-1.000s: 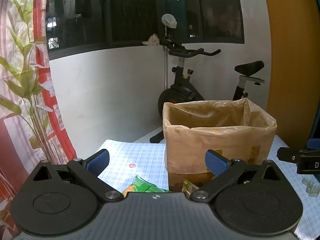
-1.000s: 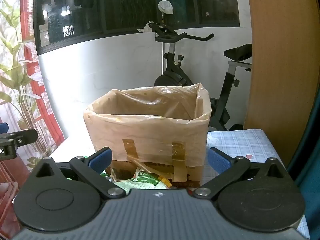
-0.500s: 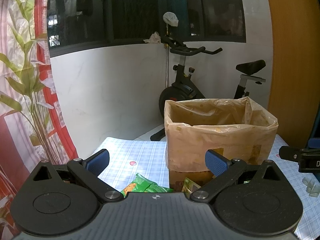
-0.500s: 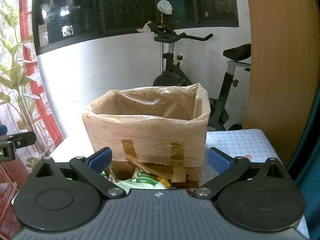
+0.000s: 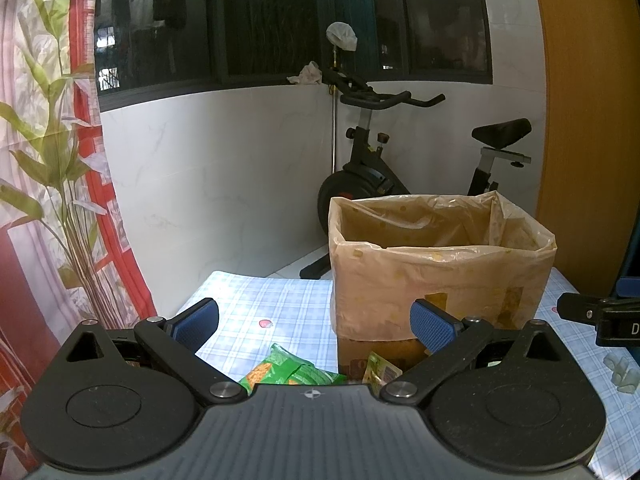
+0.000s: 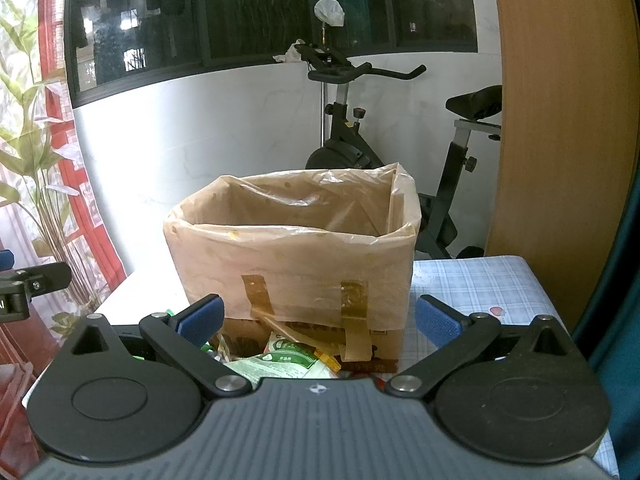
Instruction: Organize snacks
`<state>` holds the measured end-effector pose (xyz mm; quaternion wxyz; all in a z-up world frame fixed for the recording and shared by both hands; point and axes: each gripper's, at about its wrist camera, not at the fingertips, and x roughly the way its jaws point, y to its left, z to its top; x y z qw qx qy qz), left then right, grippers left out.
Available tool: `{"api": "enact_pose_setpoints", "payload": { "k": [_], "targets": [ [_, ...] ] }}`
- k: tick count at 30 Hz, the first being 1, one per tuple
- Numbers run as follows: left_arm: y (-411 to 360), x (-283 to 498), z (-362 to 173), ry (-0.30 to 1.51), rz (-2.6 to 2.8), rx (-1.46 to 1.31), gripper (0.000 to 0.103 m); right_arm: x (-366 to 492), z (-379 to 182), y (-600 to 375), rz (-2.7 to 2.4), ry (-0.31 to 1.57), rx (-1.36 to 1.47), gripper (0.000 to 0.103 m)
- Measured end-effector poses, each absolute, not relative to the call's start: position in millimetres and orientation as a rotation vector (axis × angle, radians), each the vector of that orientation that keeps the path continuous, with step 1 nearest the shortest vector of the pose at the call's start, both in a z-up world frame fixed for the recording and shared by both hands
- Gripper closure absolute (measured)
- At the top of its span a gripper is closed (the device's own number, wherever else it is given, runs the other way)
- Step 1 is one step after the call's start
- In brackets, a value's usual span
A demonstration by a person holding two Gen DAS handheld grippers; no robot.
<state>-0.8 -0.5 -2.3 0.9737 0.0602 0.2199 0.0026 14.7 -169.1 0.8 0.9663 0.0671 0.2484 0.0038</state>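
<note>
Two grippers face one landmark — the box (image 6: 294,276), a cardboard carton lined with a thin tan plastic bag (image 6: 304,204) whose rim folds over the top edge and is taped down the front. All else is placed against it.

Behind the box stands a white wall under dark windows, and just behind its far right corner an exercise bike (image 5: 372,168) rests on the floor. Left of the box hangs a red-bordered curtain (image 5: 44,168) printed with green leaves; right of it rises a tall wooden panel (image 6: 560,120). Under the box lies a blue-checked tablecloth (image 5: 264,304), reaching out to both sides.

Near the camera, the left gripper (image 5: 314,322) hangs in front of the box's left front corner, its blue-padded fingers spread wide with nothing between them. The right gripper (image 6: 318,320) hangs square before the box's taped front, spread equally wide and likewise holding nothing. Each gripper's tip also shows at the edge of the other's view.

Snacks lie on the cloth at the foot of the box, touching or just beside its front face: a green packet (image 5: 294,372) with yellow print toward the left corner, and a pale green-and-white packet (image 6: 280,362) with small orange wrappers beside it. Inside the box, no snack shows from either view.
</note>
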Motion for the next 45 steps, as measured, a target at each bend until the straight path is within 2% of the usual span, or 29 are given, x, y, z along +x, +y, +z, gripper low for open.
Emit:
{"api": "enact_pose_setpoints", "payload": {
  "k": [31, 39, 45],
  "targets": [
    [-0.8, -2.6, -2.9, 0.446, 0.002, 0.114, 0.0, 14.3, 0.4, -168.7, 0.007, 0.505, 0.137, 0.0],
    [9.2, -10.8, -7.1, 0.348, -0.032, 0.017, 0.0, 11.4, -5.6, -166.7, 0.011, 0.508, 0.139, 0.0],
    [16.9, -2.8, -13.8, 0.382, -0.026, -0.023, 0.0, 12.1, -9.8, -167.3, 0.029, 0.509, 0.163, 0.0]
  ]
}}
